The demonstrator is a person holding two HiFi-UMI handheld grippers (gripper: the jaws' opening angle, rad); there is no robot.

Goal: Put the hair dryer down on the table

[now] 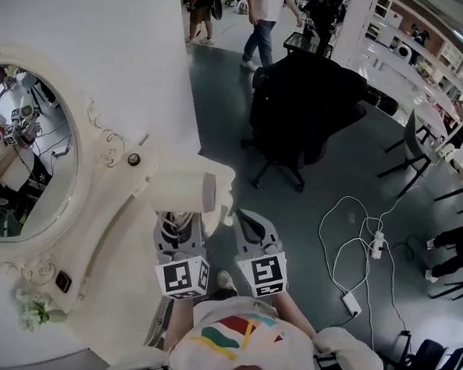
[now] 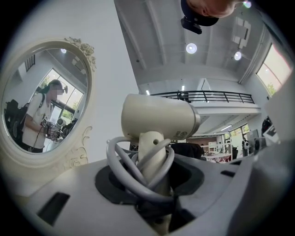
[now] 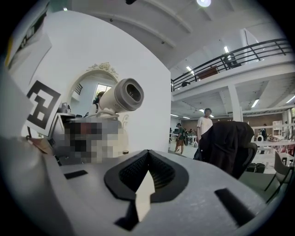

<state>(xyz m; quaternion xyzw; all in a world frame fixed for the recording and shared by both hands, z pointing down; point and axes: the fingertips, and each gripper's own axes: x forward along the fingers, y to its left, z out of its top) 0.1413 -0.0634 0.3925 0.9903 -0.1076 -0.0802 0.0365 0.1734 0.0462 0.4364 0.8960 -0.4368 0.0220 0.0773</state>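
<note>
A cream hair dryer is held upright in the air, close in front of the oval mirror. My left gripper is shut on its handle. In the left gripper view the handle stands between the jaws with the grey cord looped round it, and the barrel points right. My right gripper hangs just right of the dryer, shut and empty. The right gripper view shows its pads meeting, with the dryer's nozzle up to the left. The white table lies below left.
The ornate white mirror frame stands at the left, with small flowers at its foot. A black office chair draped in dark cloth is ahead. A white power strip and cables lie on the floor at right. People stand far back.
</note>
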